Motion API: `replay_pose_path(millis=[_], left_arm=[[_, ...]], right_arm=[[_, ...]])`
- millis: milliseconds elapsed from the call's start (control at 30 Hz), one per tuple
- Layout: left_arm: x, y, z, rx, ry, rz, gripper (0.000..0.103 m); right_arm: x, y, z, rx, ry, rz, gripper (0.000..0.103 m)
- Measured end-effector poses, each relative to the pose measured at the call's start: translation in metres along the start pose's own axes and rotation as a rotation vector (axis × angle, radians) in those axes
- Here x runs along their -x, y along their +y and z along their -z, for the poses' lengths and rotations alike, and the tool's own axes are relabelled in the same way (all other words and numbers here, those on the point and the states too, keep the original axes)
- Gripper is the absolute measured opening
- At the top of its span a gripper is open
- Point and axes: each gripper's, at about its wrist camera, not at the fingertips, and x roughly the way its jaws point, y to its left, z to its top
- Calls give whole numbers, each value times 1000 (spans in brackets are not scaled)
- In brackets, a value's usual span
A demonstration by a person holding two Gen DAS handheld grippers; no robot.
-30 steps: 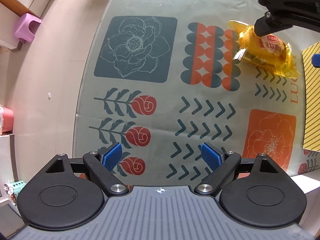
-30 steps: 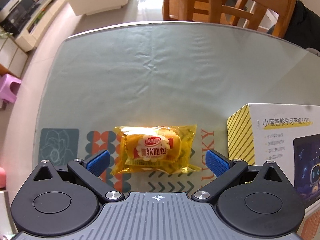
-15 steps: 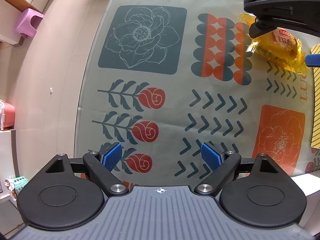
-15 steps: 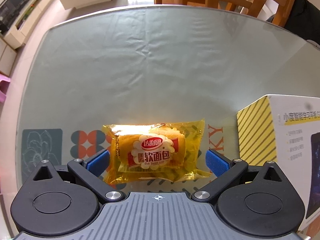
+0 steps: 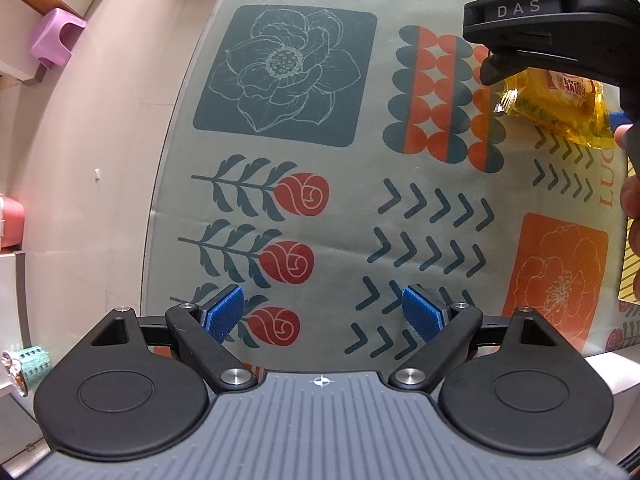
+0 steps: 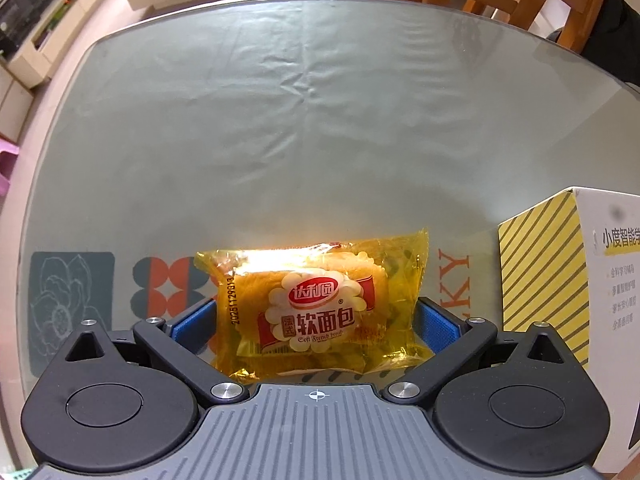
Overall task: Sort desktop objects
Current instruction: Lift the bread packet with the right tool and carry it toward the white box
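While the left gripper (image 5: 322, 312) hangs spread and empty over the patterned table (image 5: 280, 208), the right gripper (image 6: 316, 320) brackets a bread packet (image 6: 316, 304).

Left wrist view: the packet (image 5: 556, 108) lies on the table at the far right, under the black right gripper body. Right wrist view: the packet is clear yellow film around a golden loaf, with a red and white label; it lies between the blue pads (image 6: 192, 320), which stand apart, contact unclear, near a striped yellow box (image 6: 540, 276).
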Motion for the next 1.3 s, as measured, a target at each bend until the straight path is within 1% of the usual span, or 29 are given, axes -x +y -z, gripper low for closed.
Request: replay_pose_path(millis=[267,300,333,367,467,567,667,833,900,1033,1300], left_arm=[[4,1,0,0,-5,-7,103],[5,2,0,0,-9,-8,103],[7,2,-1,0,-15,-12,103],[10,3,-1,0,-20,-14,103],[17,4,-1,2,-36,-17,103],[26,4,1,3,-53,-15,103],[36,8,5,2,-70,-11,103],[54,-2,13,-5,-103,-6,103],[55,-4,15,-12,-118,-2,103],[77,-15,28,-25,-150,4,103],[107,-37,60,-46,-200,15,103]], right_arm=[[3,1,2,43,1,-12,102],[4,1,3,46,-3,-14,99],[7,0,5,47,-11,-13,87],[11,-1,6,50,-21,-11,80],[24,-1,9,74,-36,-8,71],[39,-6,14,67,-49,-20,69],[55,-9,16,79,-90,-3,68],[87,-24,26,74,-131,-11,67],[99,-29,31,74,-150,-11,67],[121,-40,43,74,-191,-3,67],[161,-76,75,55,-228,-2,67]])
